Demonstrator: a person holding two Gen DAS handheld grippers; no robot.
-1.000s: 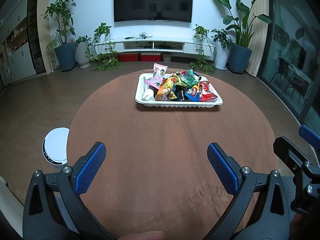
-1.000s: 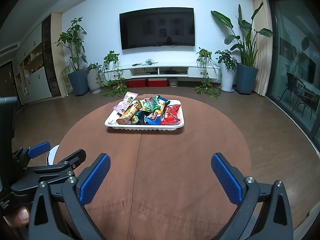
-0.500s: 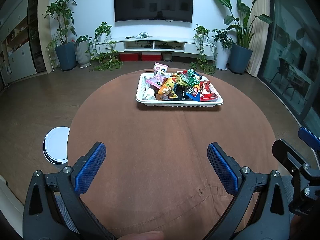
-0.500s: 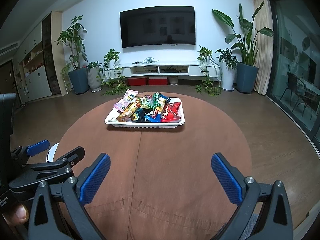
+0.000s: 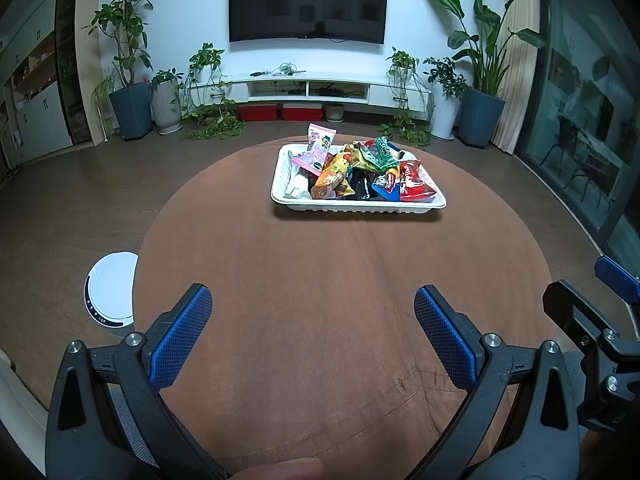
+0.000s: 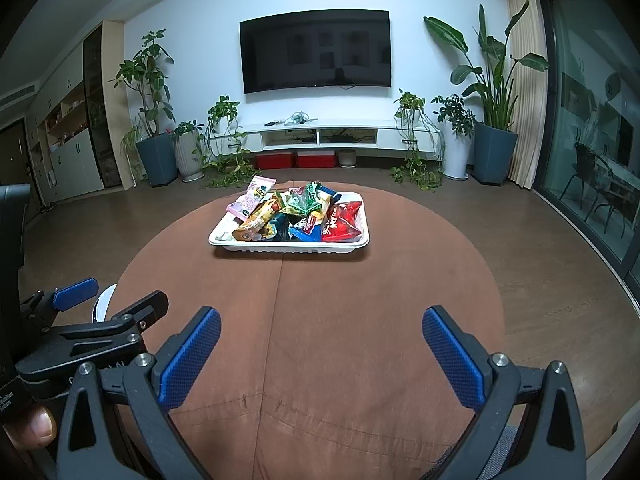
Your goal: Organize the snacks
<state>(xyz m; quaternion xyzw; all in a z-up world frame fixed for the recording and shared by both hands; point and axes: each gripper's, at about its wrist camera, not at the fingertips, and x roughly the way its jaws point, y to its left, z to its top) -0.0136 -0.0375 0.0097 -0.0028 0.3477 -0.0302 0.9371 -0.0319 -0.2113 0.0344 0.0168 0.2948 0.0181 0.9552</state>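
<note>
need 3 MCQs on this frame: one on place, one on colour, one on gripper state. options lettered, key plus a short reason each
1. Where are the snacks?
A. Spread over the tablecloth
B. Piled in the white tray
C. On the floor

2. What colour is the snack packet at the tray's near right corner?
A. Red
B. White
C. Purple

3. How do the left gripper and right gripper stand?
A. Both shut on a snack
B. One open, one shut
C. Both open and empty

Key: 1 B, all the packets lie heaped inside the tray at the far side of the round table. 2 A, that corner packet is red in both views. 3 C, each pair of blue pads stands wide apart with only cloth between.
</note>
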